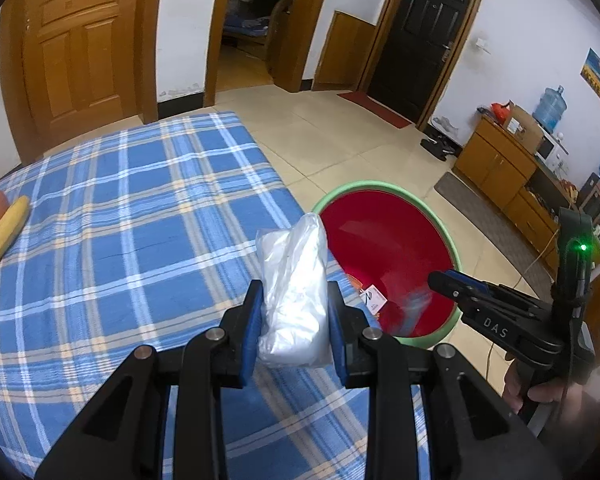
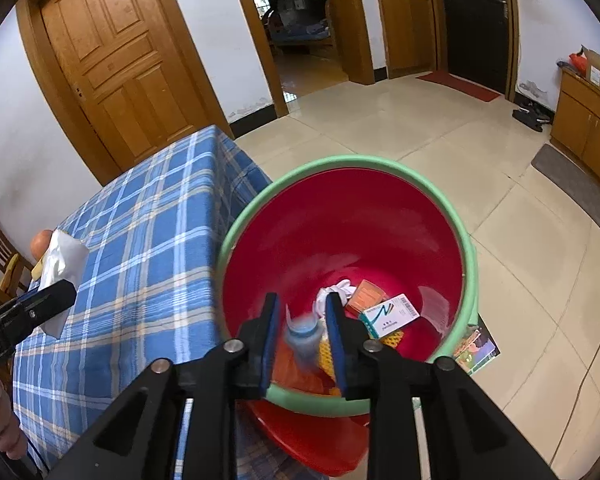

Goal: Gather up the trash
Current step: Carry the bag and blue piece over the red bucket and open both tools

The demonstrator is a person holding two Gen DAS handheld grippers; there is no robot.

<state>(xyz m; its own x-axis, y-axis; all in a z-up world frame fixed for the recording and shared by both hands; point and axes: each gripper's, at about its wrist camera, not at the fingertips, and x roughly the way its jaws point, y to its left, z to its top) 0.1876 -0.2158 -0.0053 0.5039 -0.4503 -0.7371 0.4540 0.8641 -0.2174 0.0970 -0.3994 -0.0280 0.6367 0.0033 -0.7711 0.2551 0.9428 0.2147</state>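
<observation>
The table (image 1: 112,208) stands beside the bin (image 2: 466,264). The left gripper (image 1: 296,300) clamps a plastic bag (image 1: 294,292) over the table's edge. The right gripper (image 2: 303,322), over the bin, stands parted around a blurred bottle (image 2: 304,338).

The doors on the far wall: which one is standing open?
The middle doorway, where you see through into another room. The carved wooden door left of it and the black door to the right are shut.
</observation>
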